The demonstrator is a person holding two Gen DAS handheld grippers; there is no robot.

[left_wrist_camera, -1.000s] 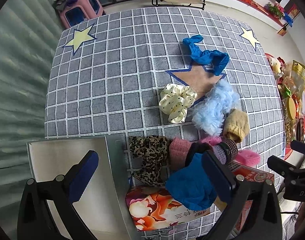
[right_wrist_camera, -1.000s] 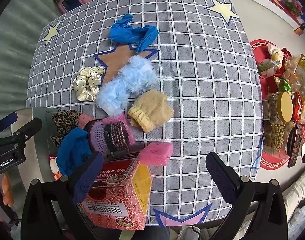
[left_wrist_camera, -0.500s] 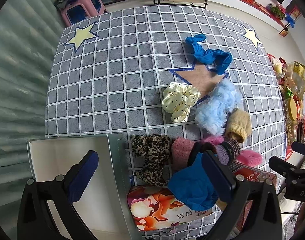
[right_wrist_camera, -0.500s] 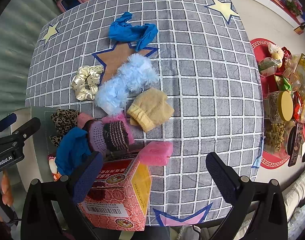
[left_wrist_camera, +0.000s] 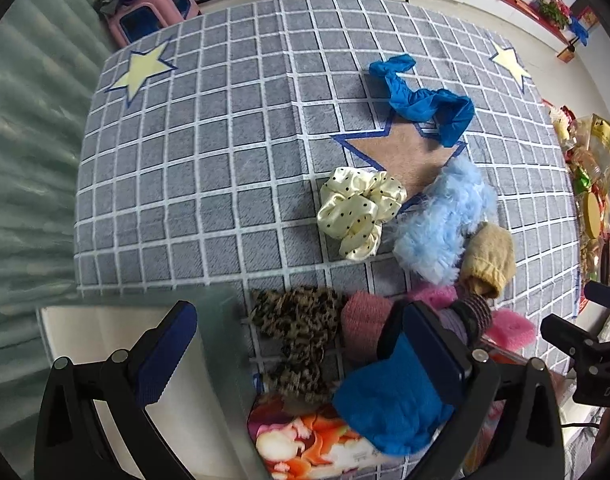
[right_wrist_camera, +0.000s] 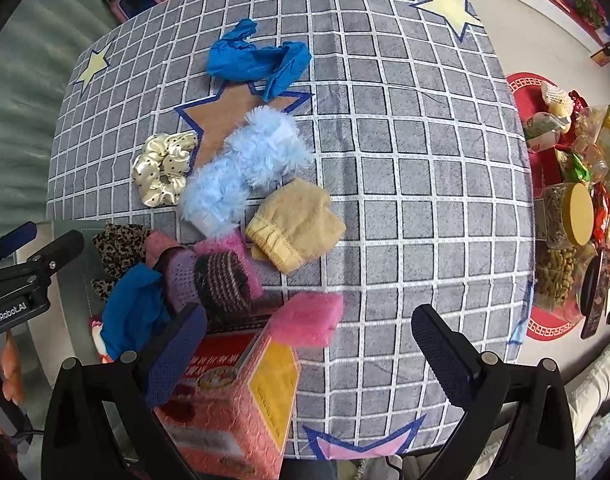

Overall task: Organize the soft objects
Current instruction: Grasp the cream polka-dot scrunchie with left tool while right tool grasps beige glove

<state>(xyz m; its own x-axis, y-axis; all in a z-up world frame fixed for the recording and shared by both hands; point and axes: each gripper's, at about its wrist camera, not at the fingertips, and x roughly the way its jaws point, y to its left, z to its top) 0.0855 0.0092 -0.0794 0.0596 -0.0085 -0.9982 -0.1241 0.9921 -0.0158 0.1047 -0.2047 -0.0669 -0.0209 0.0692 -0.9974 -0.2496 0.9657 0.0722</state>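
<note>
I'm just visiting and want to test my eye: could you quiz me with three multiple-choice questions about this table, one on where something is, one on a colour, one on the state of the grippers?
1. Where does the cream scrunchie lie?
A. beside the fluffy light-blue piece
B. inside the white box
C. on the pink stool

2. What colour is the crumpled cloth at the far end of the pile?
A. green
B. blue
C. orange

3. How is the right gripper?
A. shut on a sock
B. shut on nothing
C. open, holding nothing

Answers: 1 A, it lies beside the fluffy piece on the checked tablecloth; 2 B, plainly blue; 3 C, fingers wide apart above the cloth.
</note>
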